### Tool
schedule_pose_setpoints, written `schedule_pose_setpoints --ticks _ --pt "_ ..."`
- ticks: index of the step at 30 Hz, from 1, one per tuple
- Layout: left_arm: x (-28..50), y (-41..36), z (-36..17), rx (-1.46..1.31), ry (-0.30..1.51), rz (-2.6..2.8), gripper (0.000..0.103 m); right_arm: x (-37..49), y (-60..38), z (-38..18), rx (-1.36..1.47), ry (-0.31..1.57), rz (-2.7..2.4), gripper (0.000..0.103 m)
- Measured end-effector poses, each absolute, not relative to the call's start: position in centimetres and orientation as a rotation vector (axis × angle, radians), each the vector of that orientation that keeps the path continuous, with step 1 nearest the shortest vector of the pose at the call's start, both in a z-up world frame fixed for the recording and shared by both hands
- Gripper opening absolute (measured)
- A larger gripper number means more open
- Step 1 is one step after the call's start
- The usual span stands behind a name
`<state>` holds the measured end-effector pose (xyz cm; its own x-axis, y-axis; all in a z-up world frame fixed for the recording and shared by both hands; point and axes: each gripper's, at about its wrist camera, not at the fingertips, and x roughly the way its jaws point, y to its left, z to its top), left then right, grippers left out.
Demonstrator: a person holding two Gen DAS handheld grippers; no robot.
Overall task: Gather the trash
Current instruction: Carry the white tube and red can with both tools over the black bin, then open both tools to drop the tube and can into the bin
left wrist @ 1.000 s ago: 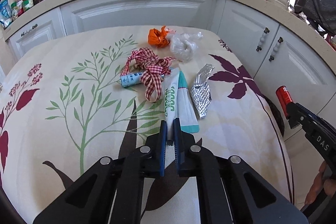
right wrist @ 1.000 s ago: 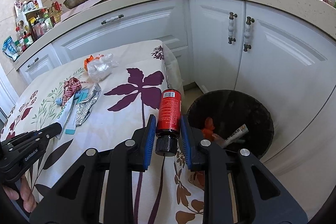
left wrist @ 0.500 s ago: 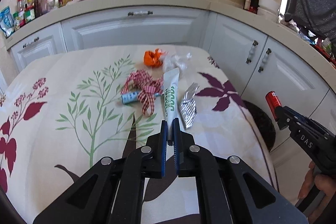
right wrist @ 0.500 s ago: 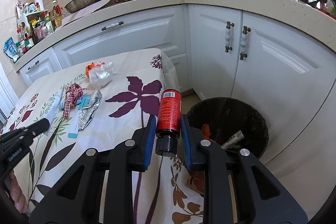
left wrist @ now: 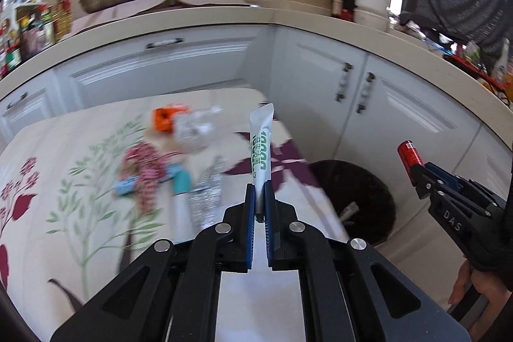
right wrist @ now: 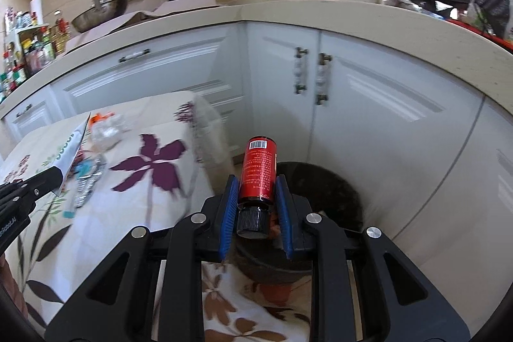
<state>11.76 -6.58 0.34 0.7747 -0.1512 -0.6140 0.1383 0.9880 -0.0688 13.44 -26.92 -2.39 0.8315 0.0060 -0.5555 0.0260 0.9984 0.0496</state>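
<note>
My left gripper (left wrist: 260, 196) is shut on a white tube with green print (left wrist: 261, 149) and holds it up above the table's right part. The tube also shows in the right wrist view (right wrist: 72, 146). My right gripper (right wrist: 256, 191) is shut on a red bottle with a black cap (right wrist: 259, 170), held above the near rim of the black trash bin (right wrist: 333, 181). The bin (left wrist: 368, 197) stands on the floor right of the table and holds some trash. The right gripper with the bottle (left wrist: 408, 154) appears at the right of the left wrist view.
On the floral tablecloth (left wrist: 64, 181) lie an orange wrapper (left wrist: 165, 119), a clear plastic bag (left wrist: 197, 130), a red checked ribbon (left wrist: 146, 172), a foil blister pack (left wrist: 206, 193) and a teal-capped tube (left wrist: 181, 197). White cabinets (right wrist: 368, 104) stand behind the bin.
My left gripper has lifted the white tube off the table and swung right toward the bin. My right gripper has moved the red bottle forward over the bin's rim.
</note>
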Motion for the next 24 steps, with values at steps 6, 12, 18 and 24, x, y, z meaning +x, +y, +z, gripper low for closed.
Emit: schedule_pose_setpoints --ticks 6,12,18,24 --pt "13.8 -11.3 -0.1 0.016 0.675 -0.227 0.006 14.2 -30.0 -2.8 0.055 0.575 -0.068 0.023" --pt "15.7 -15.2 -0.8 0.059 0.691 -0.271 0.006 15.3 -32.2 -3.6 0.058 0.569 -0.094 0.023" --pt "17.5 -18.1 -1.8 0.077 0.731 -0.291 0.006 16.8 -33.8 -4.5 0.071 0.577 -0.100 0.023" --pt "19.0 -20.0 -2.5 0.096 0.755 -0.292 0.006 18.0 -34.7 -5.2 0.084 0.580 -0.106 0.023"
